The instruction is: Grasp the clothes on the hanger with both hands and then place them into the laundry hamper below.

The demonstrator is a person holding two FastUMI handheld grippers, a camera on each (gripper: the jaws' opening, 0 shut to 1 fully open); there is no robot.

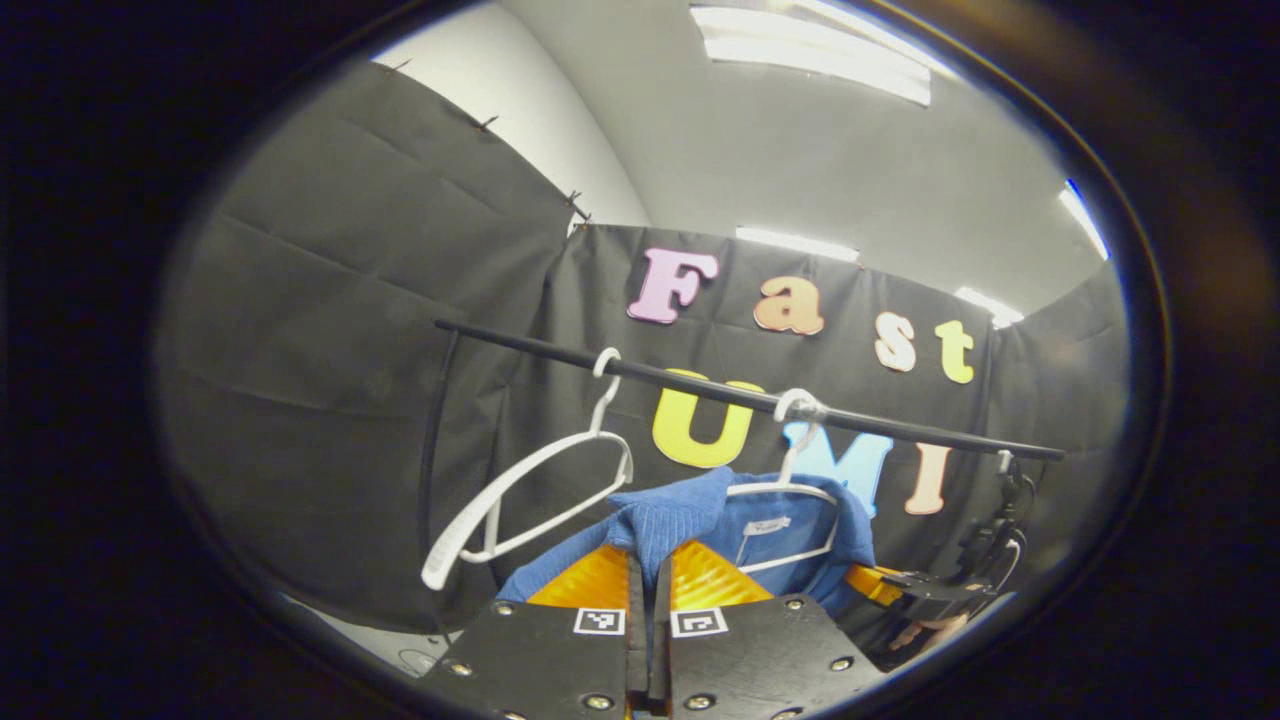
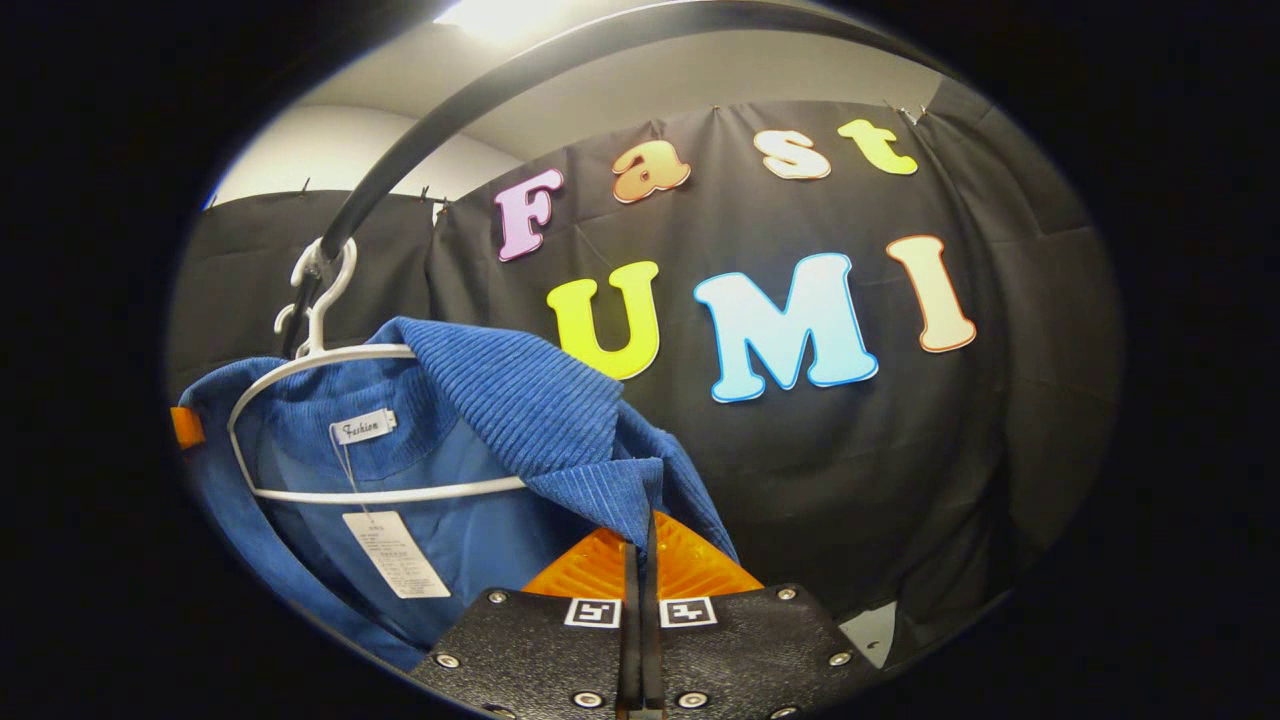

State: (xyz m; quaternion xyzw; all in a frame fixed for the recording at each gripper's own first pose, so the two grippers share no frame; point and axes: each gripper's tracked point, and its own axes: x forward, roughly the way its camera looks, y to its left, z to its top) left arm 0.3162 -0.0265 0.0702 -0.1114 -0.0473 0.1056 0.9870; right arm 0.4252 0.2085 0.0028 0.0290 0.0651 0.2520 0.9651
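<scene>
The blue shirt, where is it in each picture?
Left gripper view: the blue shirt sits bottom centre, just above the left tool, whose fingers are shut on a fold of it.
Right gripper view: it spreads over the lower left, with the right tool shut on its edge at bottom centre.
Shared landmark: the white hanger inside its collar, hooked on the black rail.
</scene>
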